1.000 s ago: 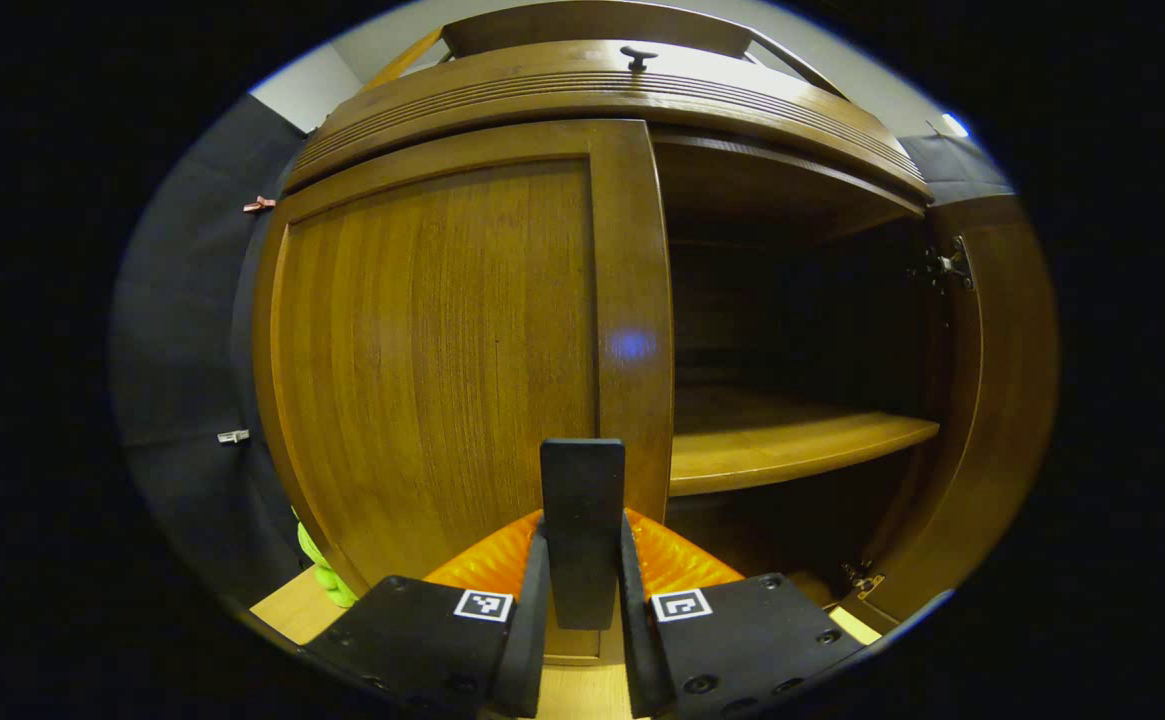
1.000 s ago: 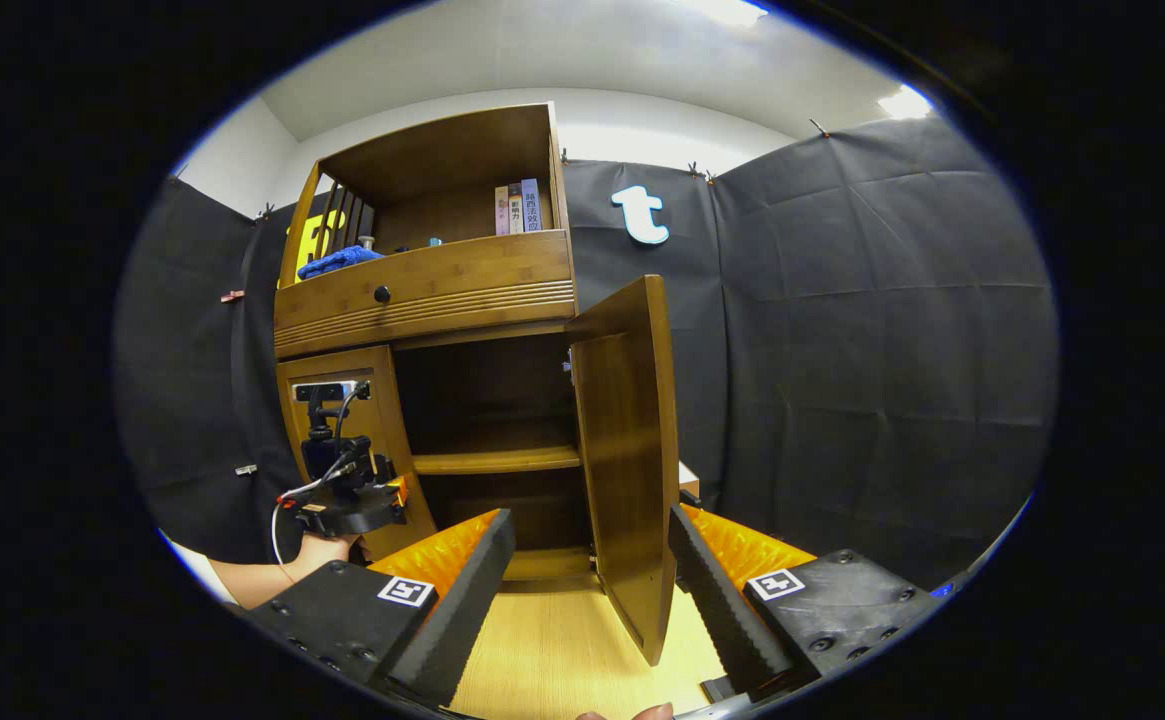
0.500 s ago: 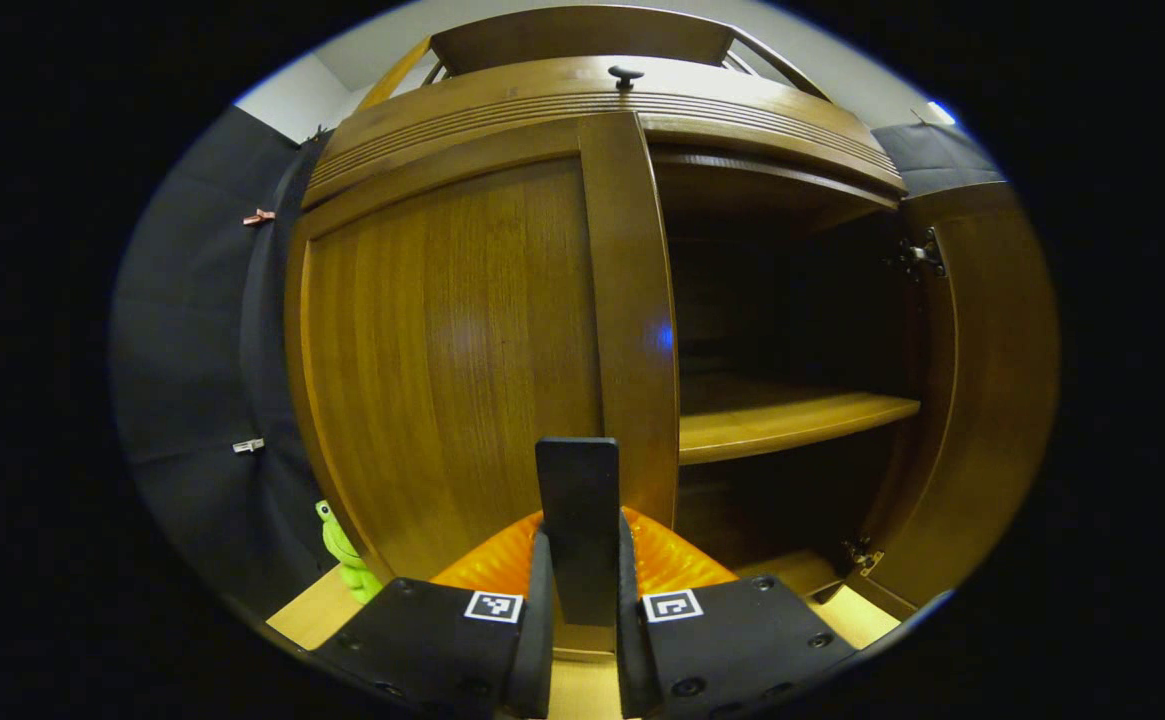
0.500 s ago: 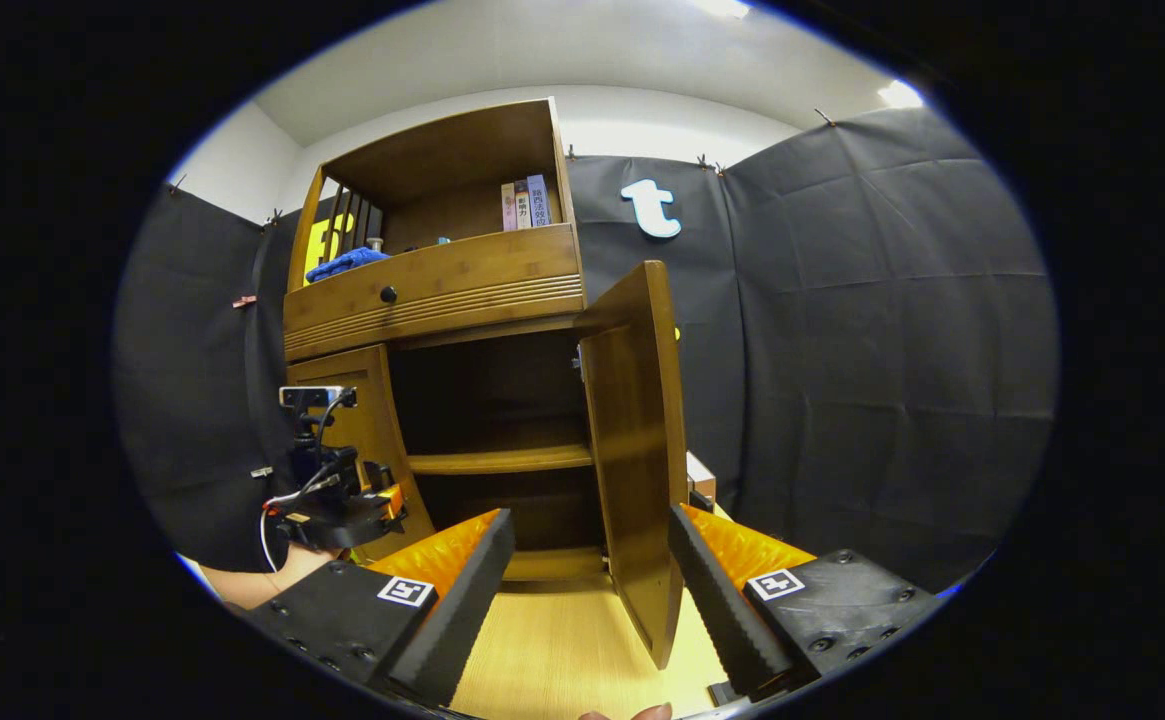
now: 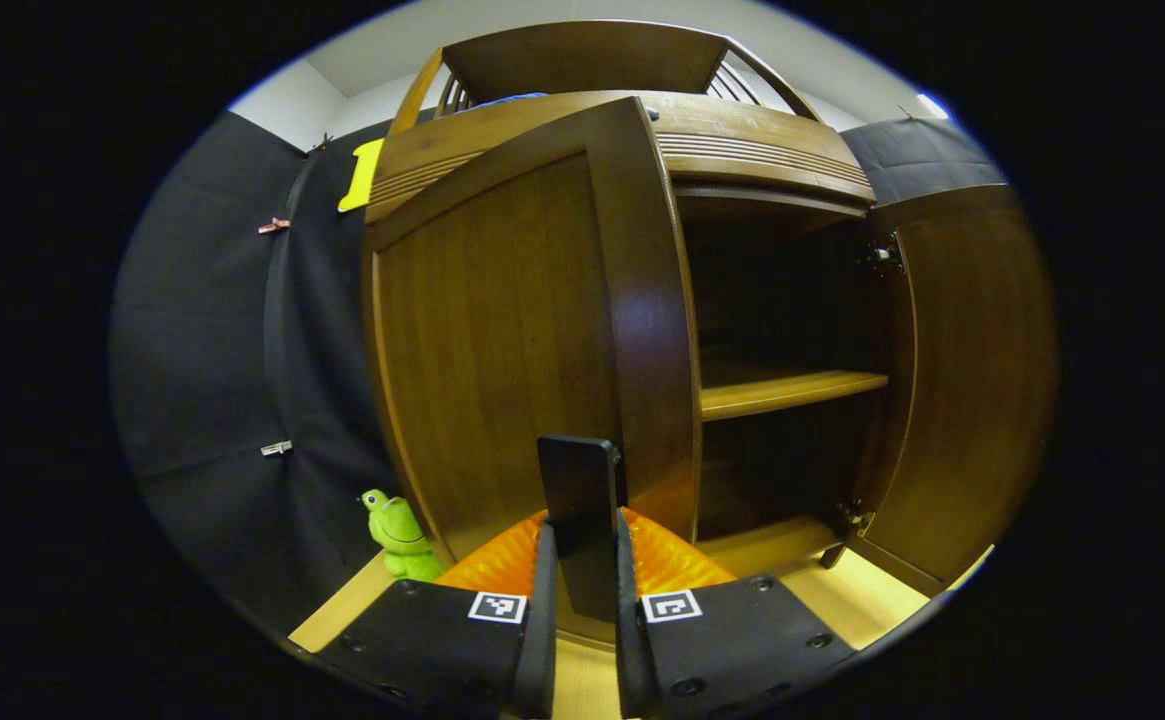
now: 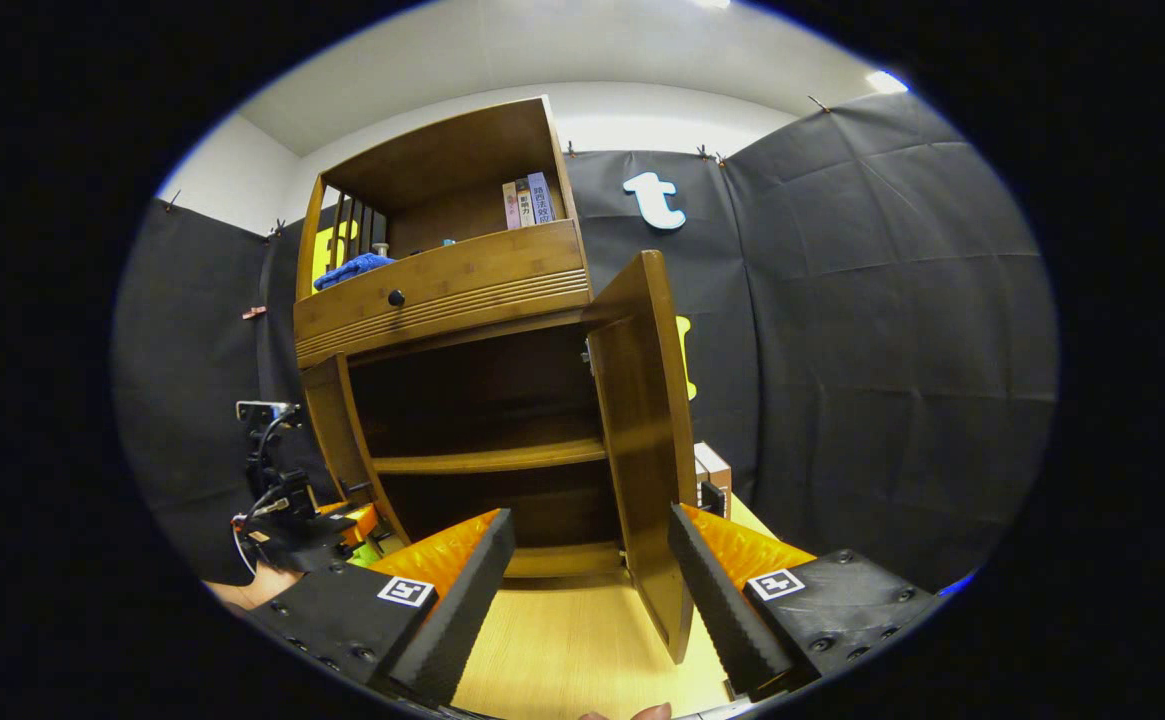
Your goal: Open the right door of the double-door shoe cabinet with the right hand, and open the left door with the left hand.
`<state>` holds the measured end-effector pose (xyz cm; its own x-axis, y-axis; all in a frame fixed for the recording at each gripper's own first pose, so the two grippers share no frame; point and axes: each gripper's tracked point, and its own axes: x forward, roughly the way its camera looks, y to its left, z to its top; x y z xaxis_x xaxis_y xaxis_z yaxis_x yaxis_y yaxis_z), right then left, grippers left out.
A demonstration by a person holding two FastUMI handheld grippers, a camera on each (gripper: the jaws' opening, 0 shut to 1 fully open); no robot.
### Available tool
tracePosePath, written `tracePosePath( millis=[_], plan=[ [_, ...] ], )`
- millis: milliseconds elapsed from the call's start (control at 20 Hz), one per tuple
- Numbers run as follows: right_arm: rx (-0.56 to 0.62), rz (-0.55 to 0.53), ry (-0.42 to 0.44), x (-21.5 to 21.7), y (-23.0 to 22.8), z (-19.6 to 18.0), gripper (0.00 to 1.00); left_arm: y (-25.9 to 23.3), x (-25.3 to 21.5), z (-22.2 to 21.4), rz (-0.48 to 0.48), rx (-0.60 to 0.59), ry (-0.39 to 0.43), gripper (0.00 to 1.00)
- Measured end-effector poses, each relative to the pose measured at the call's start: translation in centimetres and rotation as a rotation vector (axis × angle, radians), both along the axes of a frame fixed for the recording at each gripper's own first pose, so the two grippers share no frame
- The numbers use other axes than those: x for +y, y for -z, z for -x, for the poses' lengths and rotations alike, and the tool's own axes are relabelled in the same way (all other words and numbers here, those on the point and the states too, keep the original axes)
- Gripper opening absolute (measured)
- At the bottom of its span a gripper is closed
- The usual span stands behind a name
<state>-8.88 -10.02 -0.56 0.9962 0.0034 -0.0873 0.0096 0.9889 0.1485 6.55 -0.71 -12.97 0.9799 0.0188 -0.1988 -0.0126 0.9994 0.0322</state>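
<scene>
The wooden shoe cabinet (image 6: 447,290) has both lower doors swung out. In the left gripper view, the left door (image 5: 502,340) stands partly open, and my left gripper (image 5: 582,545) is shut on its dark flat handle (image 5: 580,480). The right door (image 5: 962,370) hangs wide open beside a bare inner shelf (image 5: 792,390). In the right gripper view, my right gripper (image 6: 592,585) is open; the right door (image 6: 647,440) has its free edge between the fingers, nearer the right one and pressed by neither. The left gripper (image 6: 292,510) shows farther off at the left door (image 6: 337,440).
A green frog toy (image 5: 397,525) sits on the light wood floor (image 6: 562,650) by the cabinet's left corner. A drawer with a knob (image 6: 396,297) lies above the doors, with books (image 6: 527,200) and a blue cloth (image 6: 352,268) on the upper shelf. A small box (image 6: 712,470) stands behind the right door.
The left door has swung outward from nearly shut, drawn by my left gripper on its handle. The right door has opened slightly wider. The right gripper stays open.
</scene>
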Motion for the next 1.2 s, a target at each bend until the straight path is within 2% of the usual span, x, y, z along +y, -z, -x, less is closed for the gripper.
tracePosePath(
  millis=[50,200,550,800,1050,1200],
  plan=[
    [0.001,-0.004,0.001,0.0,0.0,0.2,1.0,0.0,0.7,0.9,0.005,0.003,-0.002,0.28],
    [-0.004,0.0,0.003,0.2,-0.1,0.4,0.98,-0.1,2.7,3.2,0.0,0.009,-0.015,0.26],
    [-0.002,0.01,-0.021,1.7,0.1,0.7,0.98,0.3,7.9,7.0,-0.057,0.02,-0.063,0.2],
    [-0.001,0.017,-0.04,3.4,0.2,1.0,1.0,0.5,12.3,9.0,-0.048,0.022,-0.121,0.16],
    [0.001,0.021,-0.042,4.9,0.6,1.0,1.0,0.4,15.4,10.3,-0.061,0.003,-0.115,0.11],
    [0.005,0.02,-0.037,6.0,0.9,1.0,1.0,0.5,17.5,10.6,-0.012,0.003,-0.117,0.08]
  ],
)
